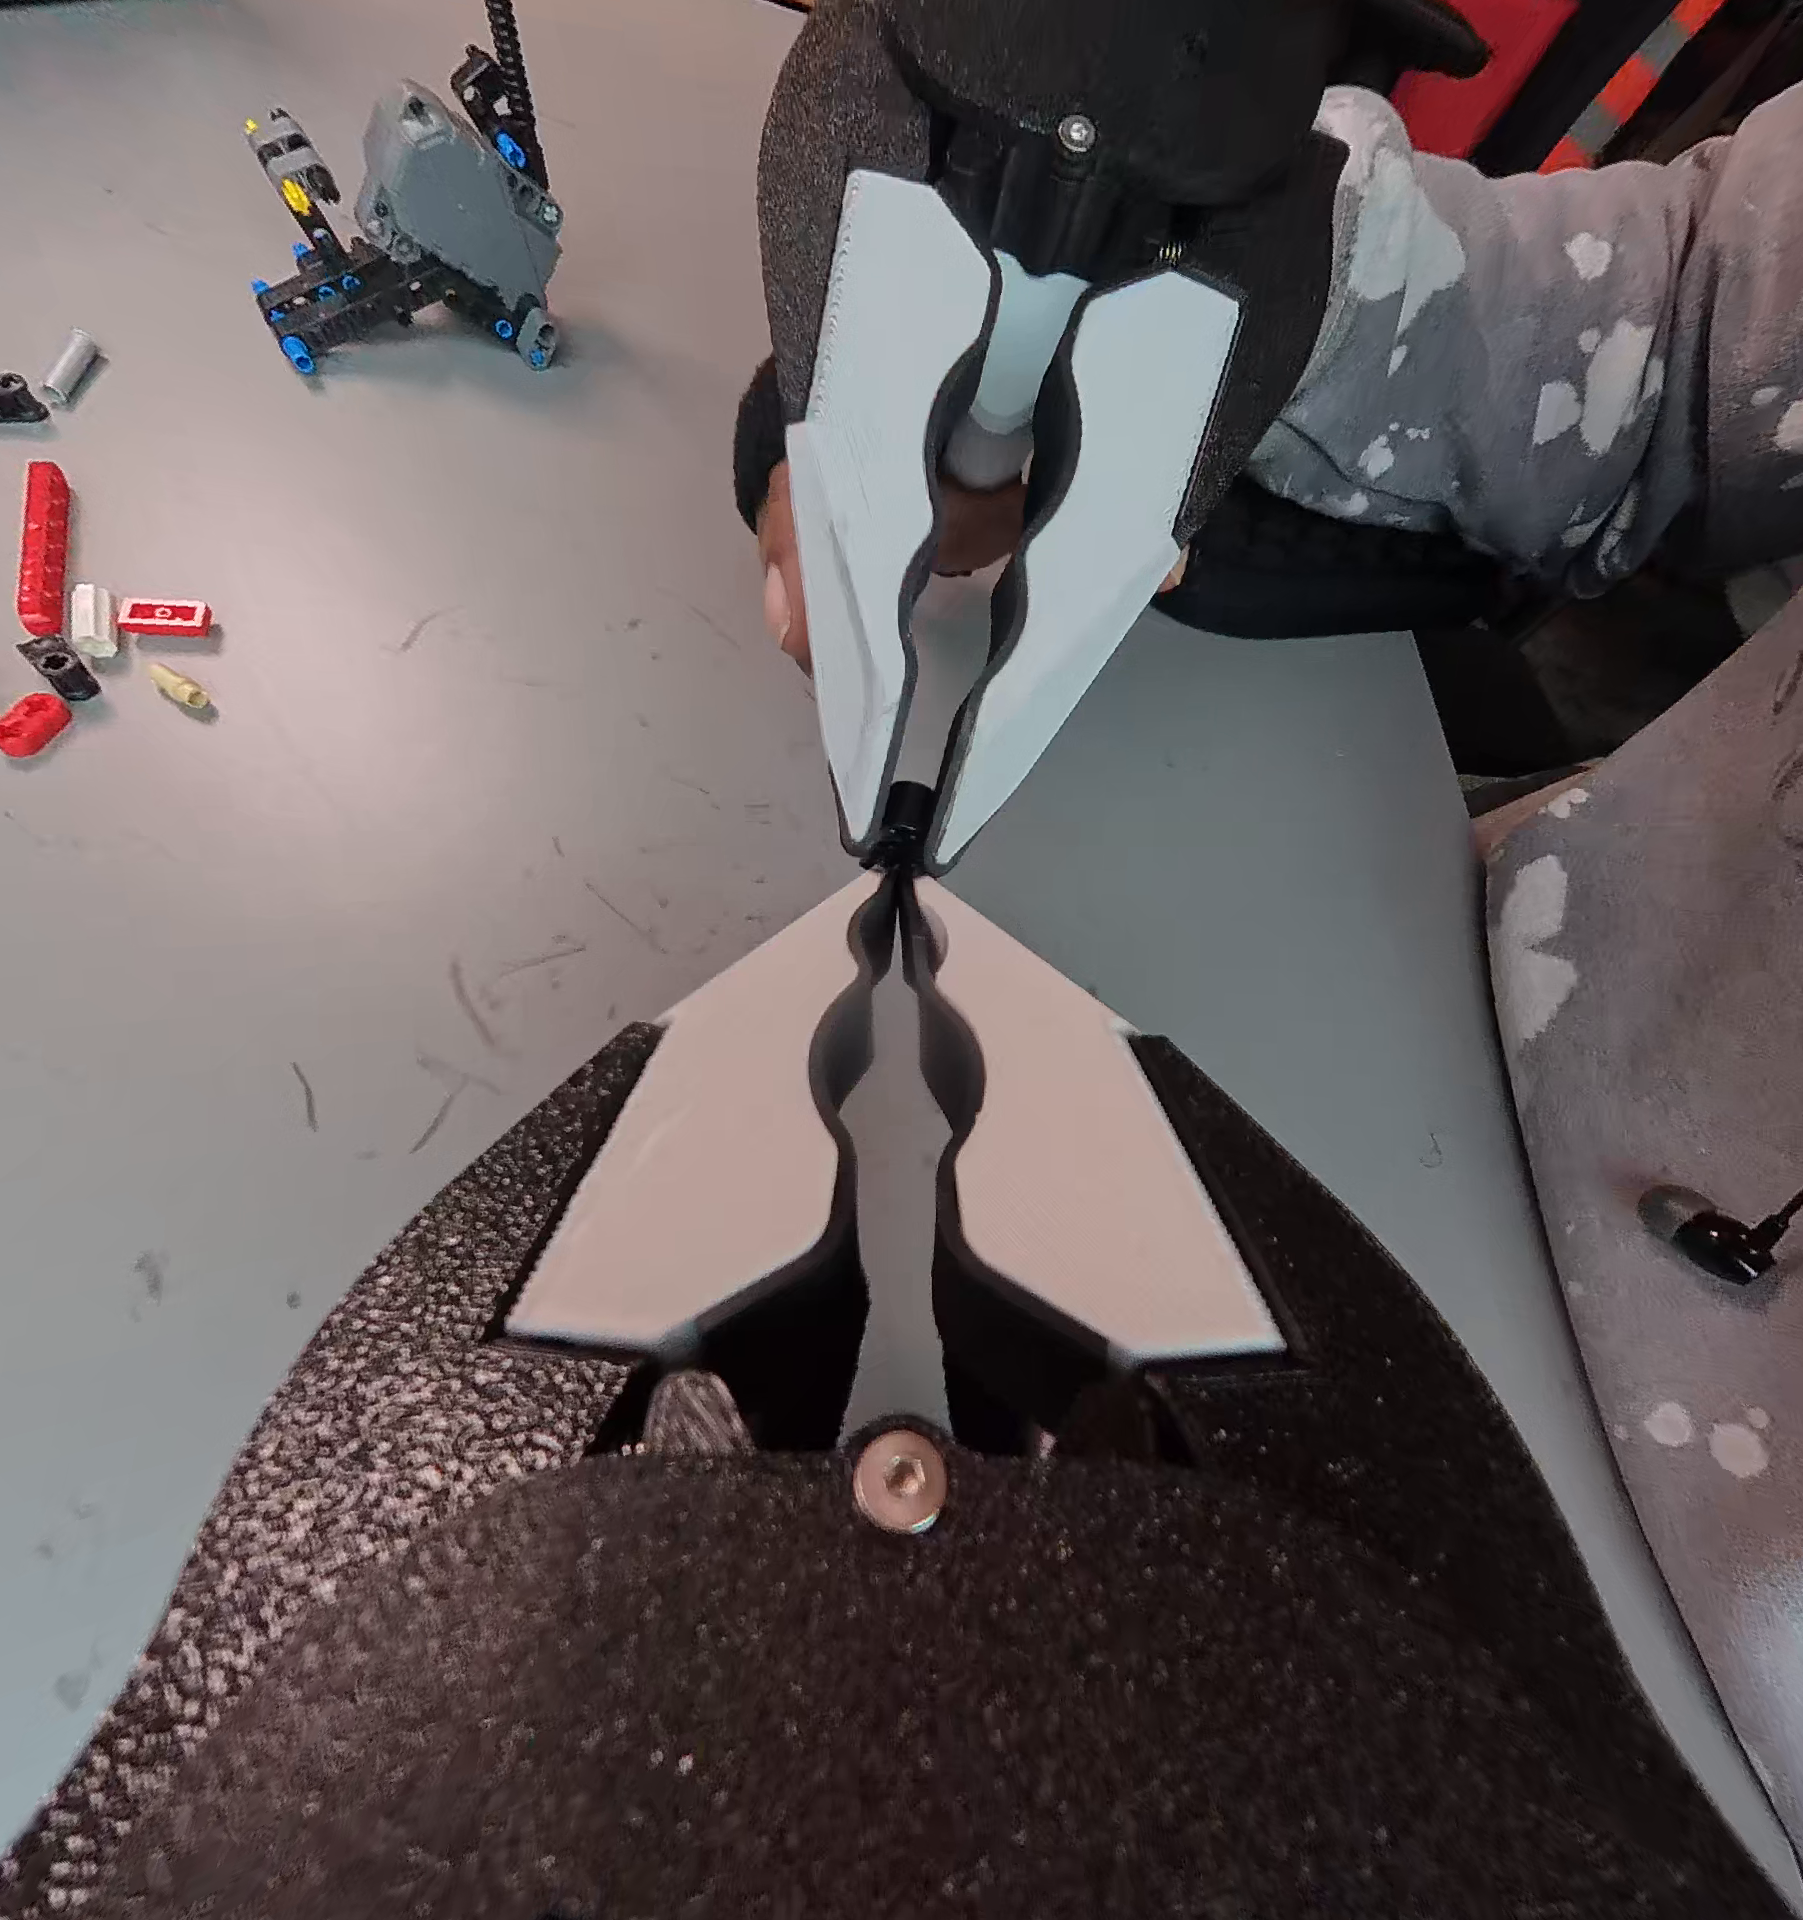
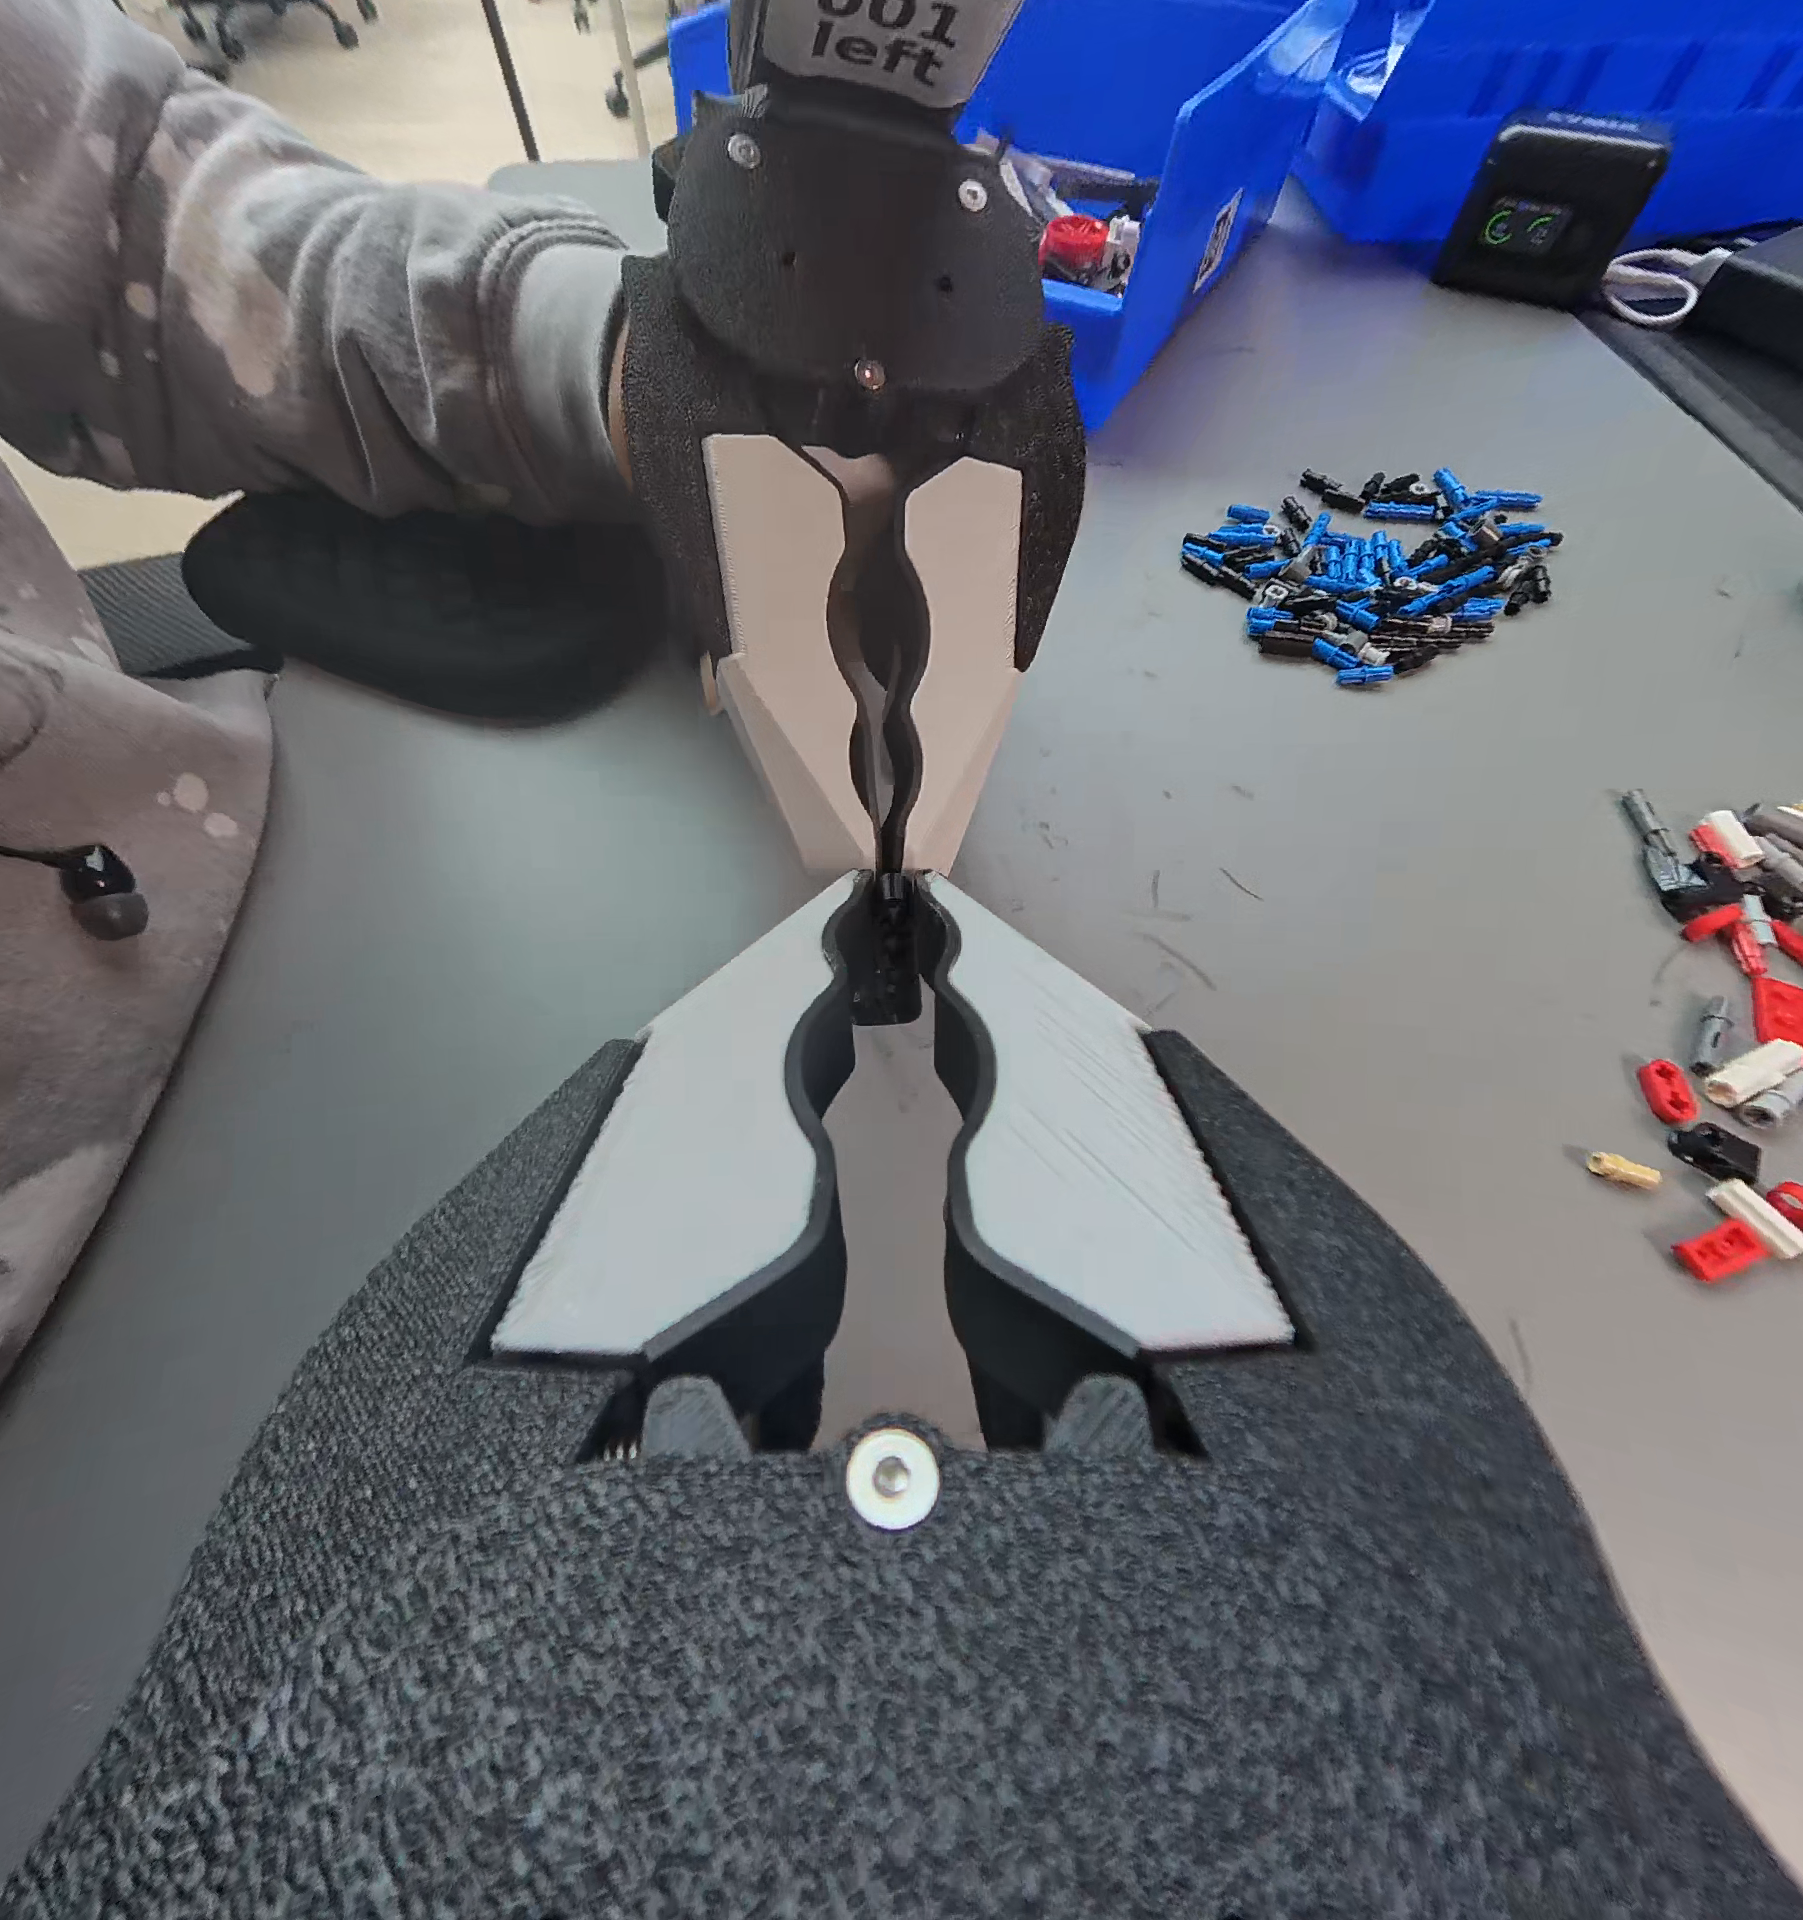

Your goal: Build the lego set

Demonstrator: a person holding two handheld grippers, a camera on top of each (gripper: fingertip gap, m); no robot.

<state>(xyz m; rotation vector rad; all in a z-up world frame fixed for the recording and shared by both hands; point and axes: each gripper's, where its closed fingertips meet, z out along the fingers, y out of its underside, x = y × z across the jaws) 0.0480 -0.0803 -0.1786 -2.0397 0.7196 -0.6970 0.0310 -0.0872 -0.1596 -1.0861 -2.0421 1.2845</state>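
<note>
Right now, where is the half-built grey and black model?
The half-built model stands on the grey table at the upper left of the left wrist view, just beyond the scattered red and white pieces.

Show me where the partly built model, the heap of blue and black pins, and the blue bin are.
partly built model (image 1: 450, 208), left wrist view, grey body.
heap of blue and black pins (image 2: 1380, 577), right wrist view, middle.
blue bin (image 2: 1136, 343), right wrist view, front wall.
</note>
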